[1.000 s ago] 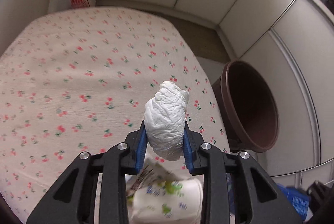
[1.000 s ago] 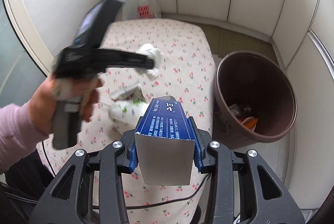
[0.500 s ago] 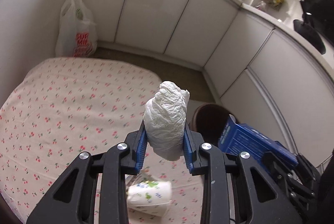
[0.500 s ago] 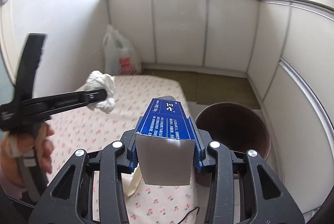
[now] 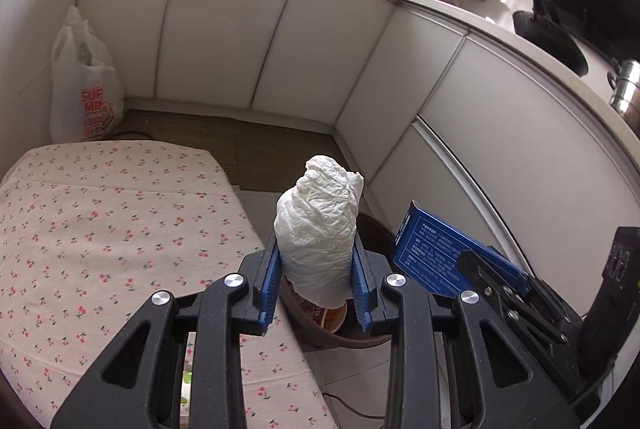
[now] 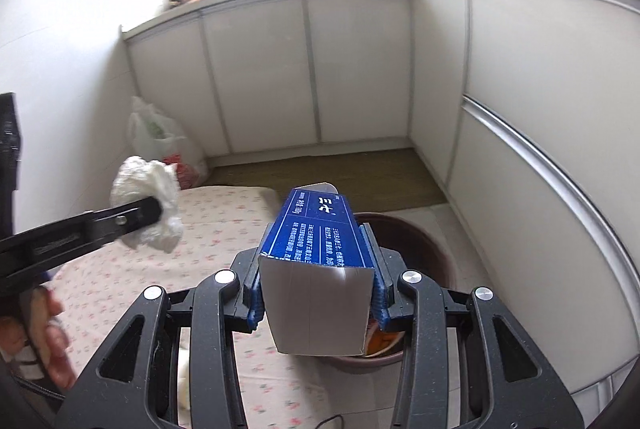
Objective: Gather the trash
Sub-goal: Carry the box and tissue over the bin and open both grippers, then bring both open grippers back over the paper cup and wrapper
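My left gripper (image 5: 316,285) is shut on a crumpled white paper wad (image 5: 318,229) and holds it in the air above the near rim of the brown trash bin (image 5: 372,229). The wad also shows in the right wrist view (image 6: 146,205). My right gripper (image 6: 318,293) is shut on a blue carton box (image 6: 320,245), held in the air over the brown trash bin (image 6: 424,241). The box also shows in the left wrist view (image 5: 432,253), to the right of the wad. Orange trash (image 6: 382,341) lies inside the bin.
A table with a cherry-print cloth (image 5: 100,229) lies to the left of the bin. A white plastic shopping bag (image 5: 82,85) stands on the floor by the white cabinets (image 5: 224,37). A white cup (image 6: 185,385) lies on the table edge below my right gripper.
Both grippers have risen and swung right from over the table toward the bin, with the wad and the box still held. The cup on the table has dropped out of the left view.
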`<state>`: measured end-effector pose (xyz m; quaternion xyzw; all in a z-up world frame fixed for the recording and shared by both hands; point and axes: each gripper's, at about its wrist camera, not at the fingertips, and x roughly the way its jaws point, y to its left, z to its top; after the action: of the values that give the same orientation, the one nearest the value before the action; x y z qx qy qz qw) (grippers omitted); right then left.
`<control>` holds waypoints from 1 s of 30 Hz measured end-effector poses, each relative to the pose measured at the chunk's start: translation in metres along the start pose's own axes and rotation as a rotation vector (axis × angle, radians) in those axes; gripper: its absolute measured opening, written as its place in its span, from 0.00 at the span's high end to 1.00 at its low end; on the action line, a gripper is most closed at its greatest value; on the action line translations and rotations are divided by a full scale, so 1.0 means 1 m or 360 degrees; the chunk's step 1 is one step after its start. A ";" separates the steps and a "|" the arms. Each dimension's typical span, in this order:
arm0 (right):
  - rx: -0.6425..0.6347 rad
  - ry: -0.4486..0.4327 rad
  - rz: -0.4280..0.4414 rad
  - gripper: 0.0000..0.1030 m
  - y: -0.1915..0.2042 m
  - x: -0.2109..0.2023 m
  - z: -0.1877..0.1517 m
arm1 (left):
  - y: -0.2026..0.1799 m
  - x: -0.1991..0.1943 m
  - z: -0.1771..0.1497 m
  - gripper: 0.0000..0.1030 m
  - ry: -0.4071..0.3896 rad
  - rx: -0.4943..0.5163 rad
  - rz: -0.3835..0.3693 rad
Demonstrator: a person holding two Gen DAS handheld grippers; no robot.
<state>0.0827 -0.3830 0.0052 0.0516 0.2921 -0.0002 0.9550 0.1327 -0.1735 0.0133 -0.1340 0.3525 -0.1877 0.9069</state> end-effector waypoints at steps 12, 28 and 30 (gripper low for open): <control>0.0188 0.0104 -0.0295 0.40 -0.074 0.077 -0.001 | -0.047 0.066 -0.002 0.70 0.0128 0.0131 0.0000; 0.0610 0.0118 -0.0665 0.07 -0.176 0.051 -0.044 | -0.116 0.142 -0.016 0.59 0.0277 0.0256 0.0032; 0.0619 0.0132 -0.0681 0.07 -0.181 0.050 -0.050 | -0.120 0.148 -0.019 0.54 0.0280 0.0264 0.0052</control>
<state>0.0910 -0.5562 -0.0812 0.1709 0.3296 -0.2556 0.8926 0.1907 -0.3471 -0.0424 -0.0358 0.4161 -0.2122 0.8835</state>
